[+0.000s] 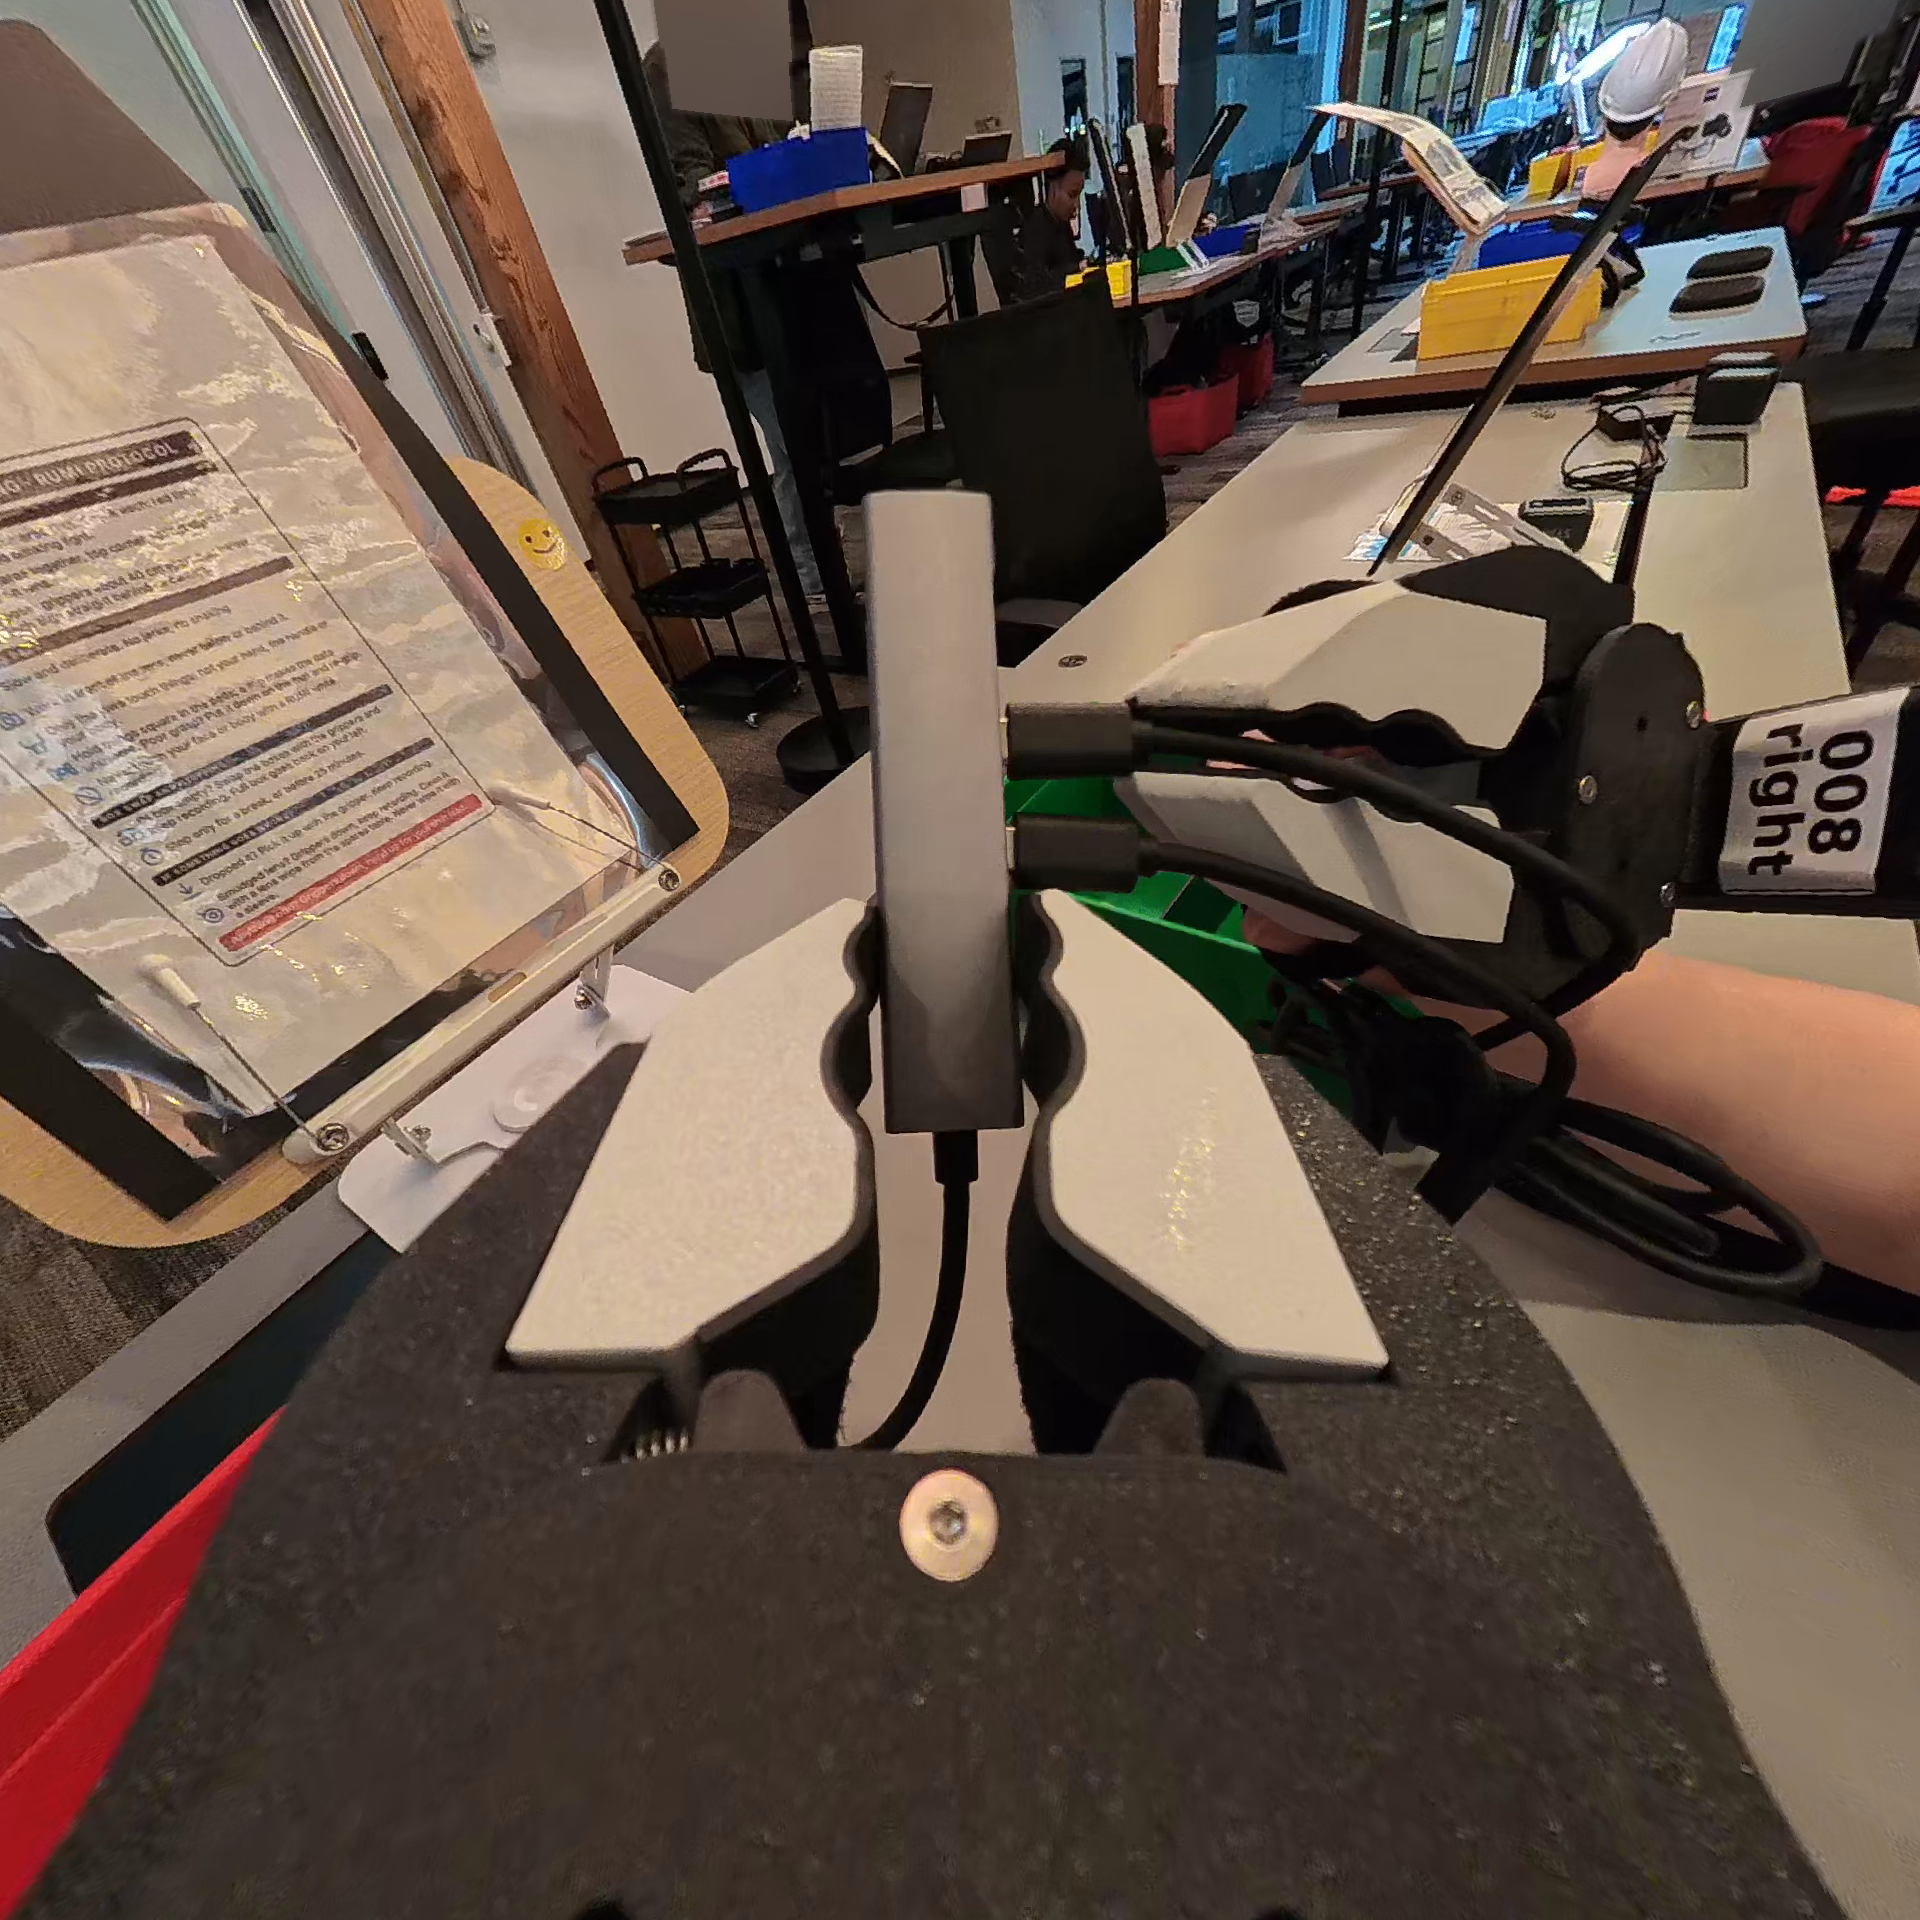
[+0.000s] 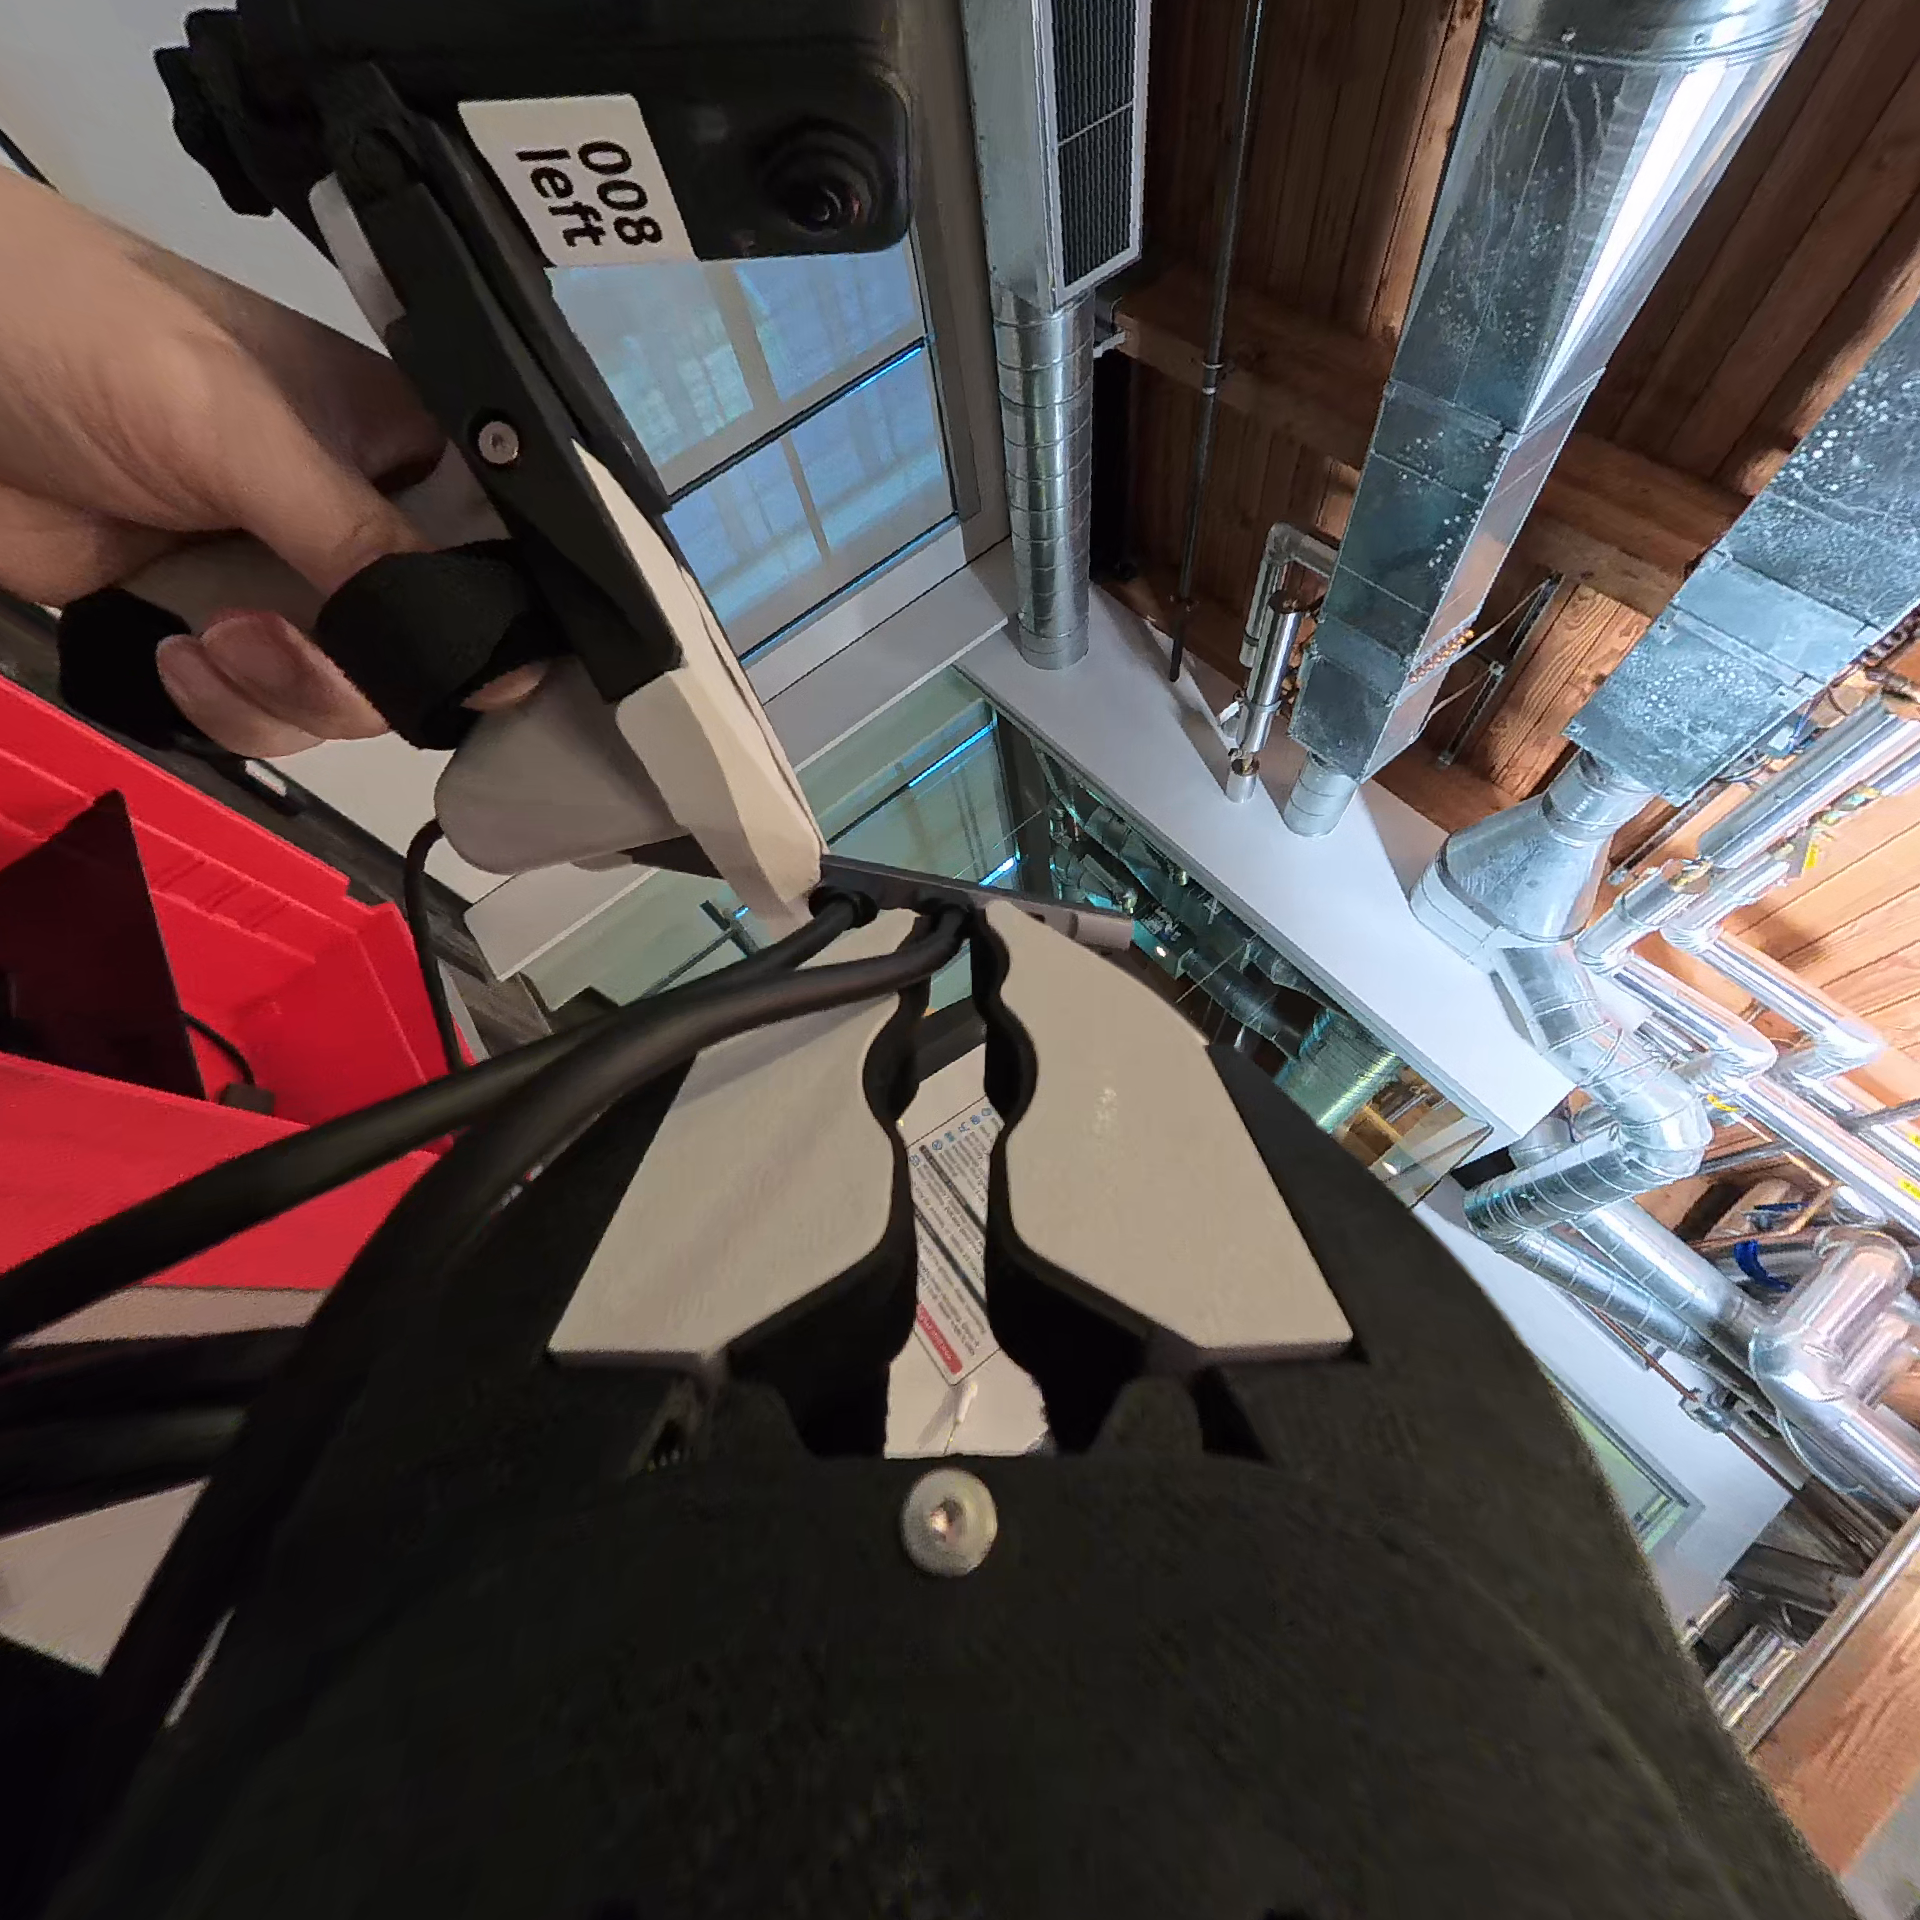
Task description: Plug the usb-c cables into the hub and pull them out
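Hub first: the slim grey metal bar-shaped hub (image 1: pixel 940 810) is standing upright, off the grey tabletop (image 1: pixel 1714 1382), pinched low on its two long sides by the left gripper (image 1: pixel 948 1023), whose fingers (image 1: pixel 727 1122) are closing firmly on it. I'm guessing it's light and rigid, but the smooth metal is probably a bit slippery, so holding it near the base with the ports clear makes sense. Its own thin black lead (image 1: pixel 940 1278) is hanging down between the fingers.

Two black rubbery usb-c cables (image 1: pixel 1403 810) are sitting plugged into the hub's right edge, one above the other. They're looking floppy, so tugging the cord is likely just straining it. The stiff little plug housings are the place to grab.

The right gripper (image 2: pixel 951 920) is coming in sideways with its fingers nearly together right at the upper black plug (image 1: pixel 1070 740). Whether they're actually clamping it, I can't tell.
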Action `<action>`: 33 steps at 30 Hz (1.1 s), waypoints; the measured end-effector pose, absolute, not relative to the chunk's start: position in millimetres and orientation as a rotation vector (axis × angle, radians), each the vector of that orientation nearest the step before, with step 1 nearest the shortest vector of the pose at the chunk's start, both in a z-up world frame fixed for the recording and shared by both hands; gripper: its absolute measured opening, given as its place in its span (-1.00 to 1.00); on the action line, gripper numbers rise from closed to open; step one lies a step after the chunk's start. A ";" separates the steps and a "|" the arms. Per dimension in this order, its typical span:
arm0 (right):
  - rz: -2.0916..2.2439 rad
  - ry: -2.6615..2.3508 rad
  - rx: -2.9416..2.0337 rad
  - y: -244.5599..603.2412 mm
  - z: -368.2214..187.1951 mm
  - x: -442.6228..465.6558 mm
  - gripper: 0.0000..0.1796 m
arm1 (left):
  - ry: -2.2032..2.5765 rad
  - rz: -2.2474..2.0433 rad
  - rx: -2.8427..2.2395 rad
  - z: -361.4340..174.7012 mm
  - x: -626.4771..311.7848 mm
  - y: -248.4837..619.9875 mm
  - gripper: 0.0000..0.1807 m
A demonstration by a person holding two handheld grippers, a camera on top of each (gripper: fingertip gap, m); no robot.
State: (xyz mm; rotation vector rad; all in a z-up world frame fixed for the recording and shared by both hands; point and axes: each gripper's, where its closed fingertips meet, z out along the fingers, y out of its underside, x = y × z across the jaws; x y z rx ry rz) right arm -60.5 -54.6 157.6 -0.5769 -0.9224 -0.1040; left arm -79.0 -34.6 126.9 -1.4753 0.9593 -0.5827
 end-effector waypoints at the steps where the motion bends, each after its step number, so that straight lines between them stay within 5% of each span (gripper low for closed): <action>1: -0.104 -0.926 -0.581 -53.9 157.0 -60.9 -0.92 | 0.960 -0.577 -1.478 126.3 -79.5 -34.1 -0.74; 24: 0.076 -0.964 -0.648 -56.7 155.2 -60.6 -0.93 | 1.072 -0.391 -1.303 128.9 -81.9 -41.9 -0.70; 33: 0.148 -1.124 -0.469 -97.9 158.7 -62.6 -0.92 | 0.968 -1.085 -1.329 153.6 -101.9 -69.3 -0.53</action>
